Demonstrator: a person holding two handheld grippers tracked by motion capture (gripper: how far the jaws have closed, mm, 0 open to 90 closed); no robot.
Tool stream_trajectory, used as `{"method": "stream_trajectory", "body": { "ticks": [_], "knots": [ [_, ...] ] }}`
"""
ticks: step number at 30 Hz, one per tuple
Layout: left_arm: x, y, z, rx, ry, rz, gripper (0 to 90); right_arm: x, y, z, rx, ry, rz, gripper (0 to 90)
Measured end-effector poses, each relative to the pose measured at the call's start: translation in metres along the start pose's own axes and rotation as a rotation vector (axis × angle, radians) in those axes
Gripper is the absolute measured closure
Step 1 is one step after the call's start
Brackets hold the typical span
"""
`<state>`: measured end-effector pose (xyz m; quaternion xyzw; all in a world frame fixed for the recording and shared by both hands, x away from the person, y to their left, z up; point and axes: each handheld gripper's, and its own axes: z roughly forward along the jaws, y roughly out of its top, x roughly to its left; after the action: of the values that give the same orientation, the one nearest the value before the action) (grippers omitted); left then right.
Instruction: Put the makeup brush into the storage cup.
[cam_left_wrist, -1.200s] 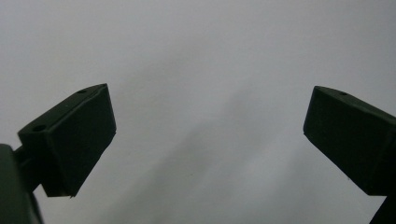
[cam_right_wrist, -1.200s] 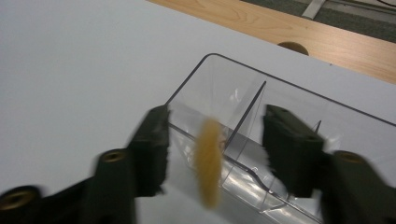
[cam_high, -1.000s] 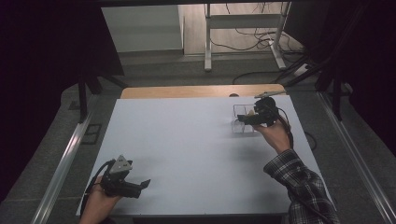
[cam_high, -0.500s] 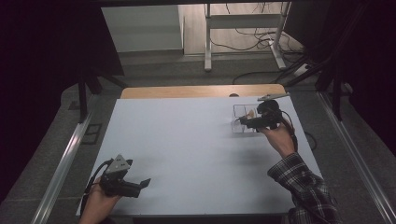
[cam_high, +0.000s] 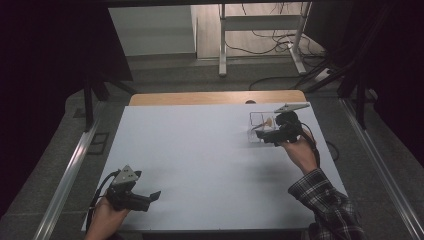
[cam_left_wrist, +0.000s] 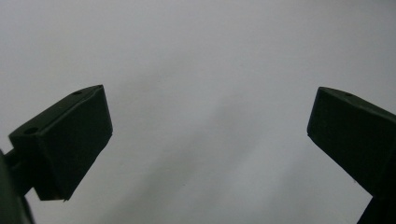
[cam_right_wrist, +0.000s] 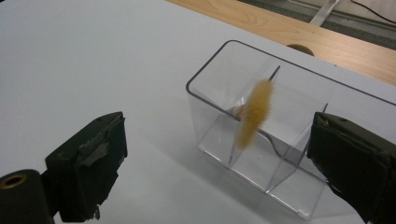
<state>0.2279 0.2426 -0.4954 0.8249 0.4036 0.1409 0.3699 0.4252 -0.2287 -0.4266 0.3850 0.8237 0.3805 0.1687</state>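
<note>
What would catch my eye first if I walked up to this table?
Probably the clear plastic box at the far right of the white table, with a blurred yellow fuzzy thing in it. The right gripper sits just before it, jaws wide apart and holding nothing.

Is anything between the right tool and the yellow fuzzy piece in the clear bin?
Nothing solid sits between them. The right tool has just been opening, and nothing is between its jaws. The yellow fuzzy piece is blurred over the clear divided bin, beside a divider wall. No other item on the white table is near.
</note>
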Motion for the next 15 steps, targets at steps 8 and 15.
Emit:
{"method": "stream_trajectory", "body": {
  "ticks": [8,15],
  "knots": [
    [0.001,0.000,-0.002,-0.012,0.011,-0.013,0.7,0.010,-0.002,-0.006,0.003,0.003,-0.032,3.8],
    [0.001,0.001,-0.003,-0.037,0.003,-0.015,0.6,0.016,-0.008,-0.009,-0.002,0.017,-0.036,3.2]
  ]
}}
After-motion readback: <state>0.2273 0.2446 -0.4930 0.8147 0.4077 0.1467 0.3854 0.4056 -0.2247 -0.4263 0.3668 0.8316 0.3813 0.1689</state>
